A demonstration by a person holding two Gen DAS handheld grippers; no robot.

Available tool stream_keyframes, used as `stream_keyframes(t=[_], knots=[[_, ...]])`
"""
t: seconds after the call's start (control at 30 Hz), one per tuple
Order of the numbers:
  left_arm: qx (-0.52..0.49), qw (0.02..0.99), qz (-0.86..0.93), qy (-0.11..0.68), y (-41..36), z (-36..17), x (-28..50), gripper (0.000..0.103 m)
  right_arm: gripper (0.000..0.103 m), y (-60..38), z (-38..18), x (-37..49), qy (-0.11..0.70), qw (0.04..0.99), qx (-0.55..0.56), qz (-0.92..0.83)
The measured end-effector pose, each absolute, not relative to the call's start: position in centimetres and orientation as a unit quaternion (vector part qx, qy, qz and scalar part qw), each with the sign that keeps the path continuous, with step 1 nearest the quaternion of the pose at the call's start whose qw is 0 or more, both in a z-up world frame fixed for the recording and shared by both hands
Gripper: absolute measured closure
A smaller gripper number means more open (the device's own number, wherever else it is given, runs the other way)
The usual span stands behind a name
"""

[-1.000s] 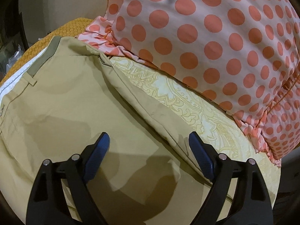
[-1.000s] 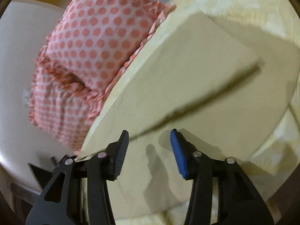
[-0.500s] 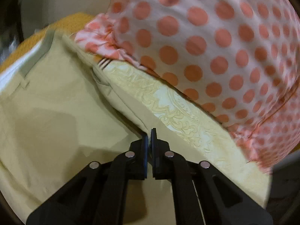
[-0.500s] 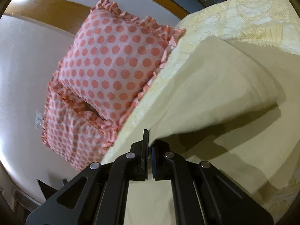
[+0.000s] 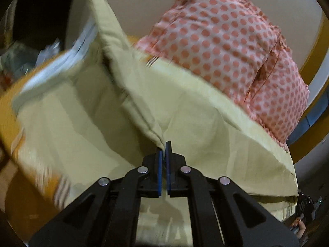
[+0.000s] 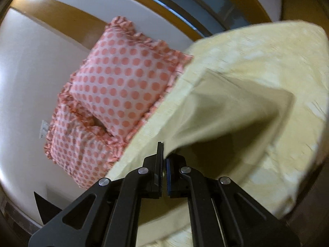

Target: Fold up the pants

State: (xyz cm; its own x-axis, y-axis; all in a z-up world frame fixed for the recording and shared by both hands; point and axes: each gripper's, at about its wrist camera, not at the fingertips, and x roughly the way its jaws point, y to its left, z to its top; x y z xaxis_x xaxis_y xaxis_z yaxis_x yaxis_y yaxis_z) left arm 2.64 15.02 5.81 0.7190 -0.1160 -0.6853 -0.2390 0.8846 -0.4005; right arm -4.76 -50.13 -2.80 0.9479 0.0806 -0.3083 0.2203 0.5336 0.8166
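Left tongs were clenched on a seamed edge of the pants, blue pads pressed together with a fold of khaki fabric pinched at the tips. From that pinch the cloth rose in a ridge up and to the left, toward the waistband, which stood lifted and showed its pale inner lining. The rest of the pants sagged in a broad sheet on both sides of the ridge. Left wrist view was motion-blurred, worst on the left side.

Right tongs were also clamped on the pants, gripping a corner of the fabric right at the tips. The cloth was raised off the bed there and draped back in a tented fold with a dark hollow under it; the far end of that fold touched the yellow patterned bedspread.

Two pink pillows with orange dots and frilled edges were stacked at the head of the bed against a white headboard, just beside the bedspread's edge. In the left wrist view the same pillows sat directly behind the lifted pants. An orange cloth lay along the left edge of the pants, partly under them. Clutter at far left was too blurred to identify.
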Motion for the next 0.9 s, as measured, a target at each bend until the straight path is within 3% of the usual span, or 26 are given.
stream_keyframes(t=[0.33,0.37,0.4,0.43,0.47,0.5,0.57,0.77,0.8,0.83,0.87,0.9], knots=[[-0.243,0.899,0.055,0.361,13.9,2.9,-2.0,0.099,0.099,-49.9,-4.6,-6.3,0.199,0.868,0.446,-0.091],[-0.241,0.900,0.054,0.359,13.9,3.0,-2.2,0.093,0.094,-49.8,-4.5,-6.6,0.205,0.867,0.443,-0.098],[-0.238,0.902,0.052,0.356,13.9,3.3,-2.5,0.088,0.076,-49.9,-4.4,-6.9,0.205,0.866,0.444,-0.104],[-0.233,0.907,0.055,0.347,14.0,3.7,-3.1,0.082,0.048,-50.1,-4.3,-7.4,0.202,0.864,0.445,-0.119],[-0.227,0.911,0.058,0.339,14.1,4.1,-3.6,0.070,0.040,-50.3,-4.1,-8.1,0.190,0.865,0.445,-0.134],[-0.221,0.916,0.059,0.330,14.1,4.5,-4.0,0.060,0.039,-50.7,-3.8,-9.0,0.167,0.867,0.440,-0.162],[-0.201,0.929,0.086,0.299,14.1,5.8,-5.0,0.041,0.039,-51.4,-3.7,-9.8,0.154,0.868,0.427,-0.199],[-0.184,0.942,0.104,0.262,14.9,7.2,-4.9,0.032,0.055,-53.0,-4.6,-8.2,0.158,0.865,0.423,-0.219],[-0.183,0.941,0.109,0.265,15.1,7.0,-4.6,0.031,0.060,-52.8,-4.8,-7.6,0.162,0.869,0.418,-0.208],[-0.185,0.938,0.114,0.271,15.5,6.6,-4.1,0.031,0.076,-52.6,-4.8,-7.3,0.164,0.873,0.410,-0.206],[-0.190,0.934,0.118,0.278,15.9,6.0,-3.7,0.031,0.081,-52.4,-4.9,-6.9,0.169,0.877,0.404,-0.198],[-0.194,0.931,0.121,0.285,16.2,5.6,-3.4,0.031,0.094,-52.4,-5.1,-6.8,0.167,0.880,0.397,-0.198]])
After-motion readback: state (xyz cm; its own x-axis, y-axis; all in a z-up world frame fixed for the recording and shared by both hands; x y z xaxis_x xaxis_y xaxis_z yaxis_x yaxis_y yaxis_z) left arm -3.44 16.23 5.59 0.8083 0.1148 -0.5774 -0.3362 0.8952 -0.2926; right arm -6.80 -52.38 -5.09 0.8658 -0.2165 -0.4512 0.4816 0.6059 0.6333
